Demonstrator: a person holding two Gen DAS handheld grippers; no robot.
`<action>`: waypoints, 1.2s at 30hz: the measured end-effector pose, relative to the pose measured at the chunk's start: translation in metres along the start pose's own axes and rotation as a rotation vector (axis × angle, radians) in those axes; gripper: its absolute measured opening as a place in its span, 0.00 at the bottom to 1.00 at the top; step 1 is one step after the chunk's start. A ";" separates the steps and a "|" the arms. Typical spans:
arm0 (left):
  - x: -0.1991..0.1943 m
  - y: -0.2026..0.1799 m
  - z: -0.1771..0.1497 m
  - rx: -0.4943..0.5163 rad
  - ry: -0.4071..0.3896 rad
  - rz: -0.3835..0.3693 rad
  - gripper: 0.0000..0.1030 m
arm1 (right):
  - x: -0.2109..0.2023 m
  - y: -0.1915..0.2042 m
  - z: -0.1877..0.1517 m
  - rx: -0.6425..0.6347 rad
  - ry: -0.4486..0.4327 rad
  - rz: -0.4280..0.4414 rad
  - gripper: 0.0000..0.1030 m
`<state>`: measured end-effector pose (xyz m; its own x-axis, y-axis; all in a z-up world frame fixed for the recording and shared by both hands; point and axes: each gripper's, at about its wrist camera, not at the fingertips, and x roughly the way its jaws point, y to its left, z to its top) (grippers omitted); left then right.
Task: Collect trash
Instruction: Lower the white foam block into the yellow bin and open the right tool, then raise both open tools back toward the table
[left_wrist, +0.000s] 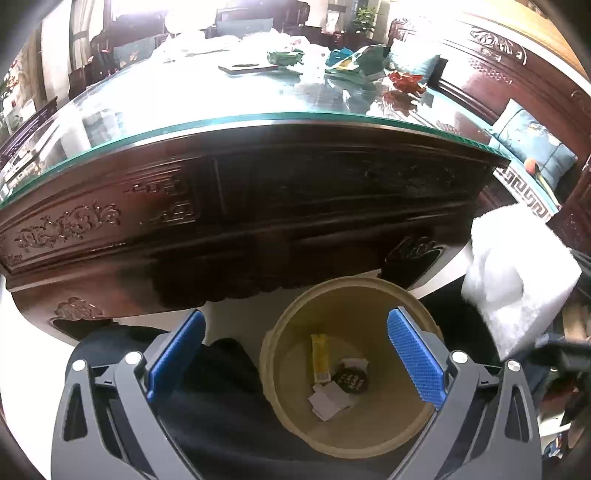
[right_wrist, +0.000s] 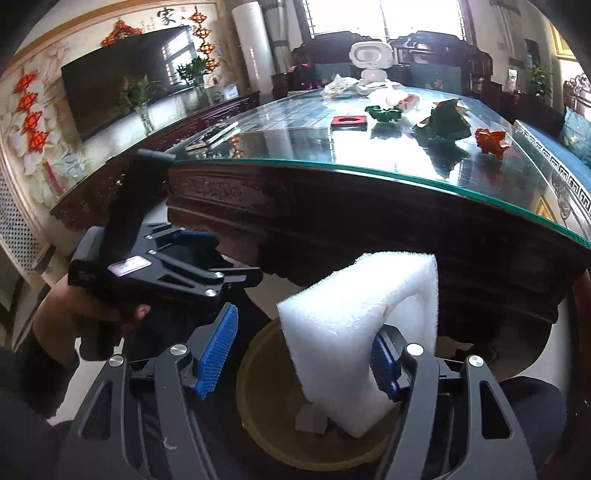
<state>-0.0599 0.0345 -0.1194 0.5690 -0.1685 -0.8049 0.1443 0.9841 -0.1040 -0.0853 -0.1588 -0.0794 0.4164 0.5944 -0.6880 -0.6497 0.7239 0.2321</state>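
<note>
The left tongs (left_wrist: 295, 354) stand wide with nothing between their blue ribbed pads, hanging over the round tan plastic waste bin (left_wrist: 417, 428) that sits on the floor at the foot of the dark carved wooden bench (left_wrist: 258, 221) with its glass top. Inside the bin lie a yellow wrapper (left_wrist: 320, 356) at about 11 o'clock from the bin's centre, a dark round lid with pale lettering (left_wrist: 350, 380) near the middle, and crumpled white paper scraps (left_wrist: 327, 400) at about 7 o'clock. In the right wrist view the right tongs (right_wrist: 299, 354) also stand wide: a thick white foam block (right_wrist: 351, 325) stands tilted between the pads, leaning against the right pad, while the left pad stands clear of it, so it is not clamped. The block's lower end dips into the bin (right_wrist: 258, 435). From the left wrist view the same foam block (left_wrist: 517, 273) shows at 3 o'clock, above and to the right of the bin. The left tongs (right_wrist: 192, 258) appear in the right view at 9 o'clock, gripped by a hand (right_wrist: 85, 314). On the glass top, well apart from the bin, lie a crumpled red wrapper (right_wrist: 493, 142), a crumpled green wrapper (right_wrist: 384, 112), a dark green bag (right_wrist: 448, 120) and a flat red square frame (right_wrist: 349, 121).
</note>
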 end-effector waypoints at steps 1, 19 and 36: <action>0.000 0.000 0.000 0.000 -0.002 0.000 0.96 | 0.006 0.002 -0.003 -0.026 0.044 0.005 0.68; -0.007 0.002 0.005 -0.008 -0.024 -0.021 0.96 | 0.033 0.004 -0.013 -0.058 0.137 0.031 0.67; -0.043 -0.024 0.118 0.031 -0.334 -0.026 0.96 | -0.058 -0.072 0.066 0.086 -0.514 -0.234 0.92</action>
<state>0.0078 0.0109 -0.0133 0.7980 -0.2075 -0.5658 0.1837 0.9779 -0.0995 -0.0209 -0.2224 -0.0110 0.8128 0.4935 -0.3096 -0.4579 0.8697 0.1844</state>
